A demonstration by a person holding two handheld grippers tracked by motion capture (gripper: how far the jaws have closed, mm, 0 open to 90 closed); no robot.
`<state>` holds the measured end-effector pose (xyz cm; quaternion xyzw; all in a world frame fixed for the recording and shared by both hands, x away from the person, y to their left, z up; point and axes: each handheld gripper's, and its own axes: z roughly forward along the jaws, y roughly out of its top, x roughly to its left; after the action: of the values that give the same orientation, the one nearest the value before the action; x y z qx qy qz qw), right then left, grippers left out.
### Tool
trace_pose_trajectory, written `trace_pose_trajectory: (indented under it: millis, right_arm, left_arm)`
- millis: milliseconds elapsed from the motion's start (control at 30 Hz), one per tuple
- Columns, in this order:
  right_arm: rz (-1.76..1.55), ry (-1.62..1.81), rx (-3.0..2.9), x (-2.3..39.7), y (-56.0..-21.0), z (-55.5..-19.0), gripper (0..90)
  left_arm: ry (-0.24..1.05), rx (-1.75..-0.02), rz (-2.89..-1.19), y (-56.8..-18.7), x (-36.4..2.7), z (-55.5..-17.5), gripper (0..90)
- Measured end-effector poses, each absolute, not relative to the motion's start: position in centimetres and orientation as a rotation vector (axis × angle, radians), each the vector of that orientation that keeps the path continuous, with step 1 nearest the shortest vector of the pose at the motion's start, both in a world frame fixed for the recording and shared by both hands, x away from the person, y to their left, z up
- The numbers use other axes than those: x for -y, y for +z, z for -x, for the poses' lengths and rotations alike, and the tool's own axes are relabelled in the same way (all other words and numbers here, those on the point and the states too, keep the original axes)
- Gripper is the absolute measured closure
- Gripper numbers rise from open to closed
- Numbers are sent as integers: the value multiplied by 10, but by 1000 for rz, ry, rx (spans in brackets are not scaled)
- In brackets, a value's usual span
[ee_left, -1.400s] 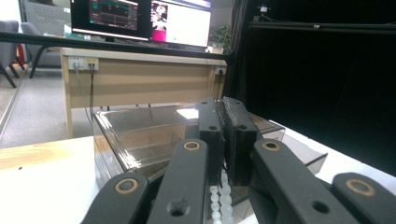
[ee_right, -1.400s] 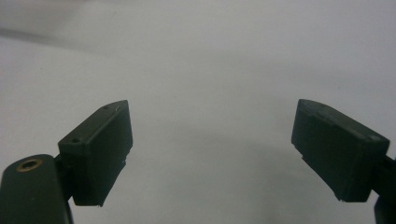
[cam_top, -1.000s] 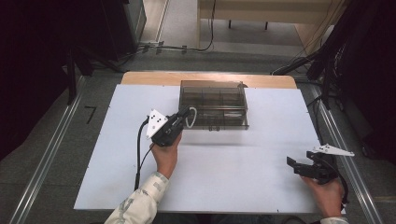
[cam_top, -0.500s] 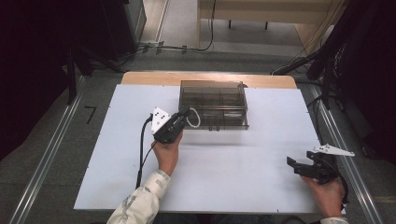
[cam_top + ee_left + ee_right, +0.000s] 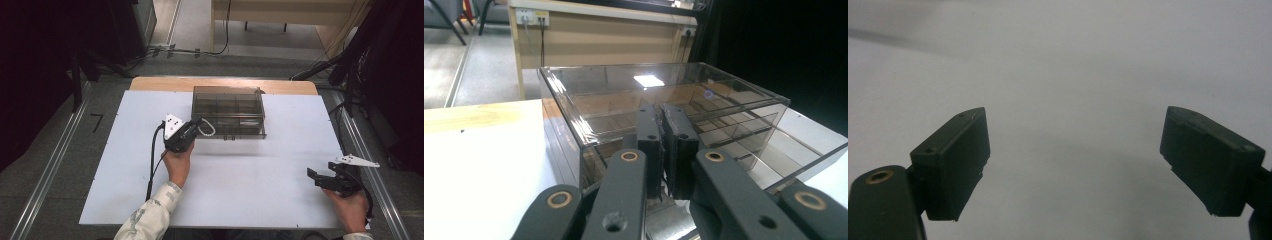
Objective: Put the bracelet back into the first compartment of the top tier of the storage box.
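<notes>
Two grippers: left gripper (image 5: 196, 123) at box (image 5: 235, 107), right gripper (image 5: 320, 177) apart

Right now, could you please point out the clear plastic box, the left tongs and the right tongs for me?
clear plastic box (image 5: 227, 100): high view, on its lid near the back.
left tongs (image 5: 667, 145): left gripper view, between the closed jaw tips.
right tongs (image 5: 1075, 160): right gripper view, midway in the open gap.

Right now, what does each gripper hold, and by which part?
The right gripper, open over the white table, holds nothing. The left gripper is shut at the near side of the smoky clear plastic box; a pinch cannot be told.
</notes>
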<state>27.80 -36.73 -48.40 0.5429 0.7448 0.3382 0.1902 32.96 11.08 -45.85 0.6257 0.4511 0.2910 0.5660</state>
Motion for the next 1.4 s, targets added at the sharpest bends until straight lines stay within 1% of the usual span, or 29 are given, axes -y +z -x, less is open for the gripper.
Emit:
trace_pose_trajectory:
  millis: [300,767,967,1333,1367,1400]
  right_arm:
    - [-1523,953,-2093,368,-484,-278,109]
    - [-1529,952,-2090,368,-484,-278,109]
    - [-1525,952,-2092,368,-484,-278,109]
    - [-1531,952,-2088,368,-483,-278,109]
    - [-1532,952,-2087,368,-483,-278,109]
    - [-1531,953,-2086,368,-483,-278,109]
  left_arm:
    - [701,-1110,-1474,-461,-115,-335,874]
    - [668,-1091,-1512,-463,-111,-334,870]
    - [663,-1085,-1524,-462,-110,-332,856]
    - [665,-1091,-1509,-461,-112,-331,771]
    - [667,-1096,-1507,-460,-112,-331,754]
    - [668,-1100,-1505,-460,-112,-331,704]
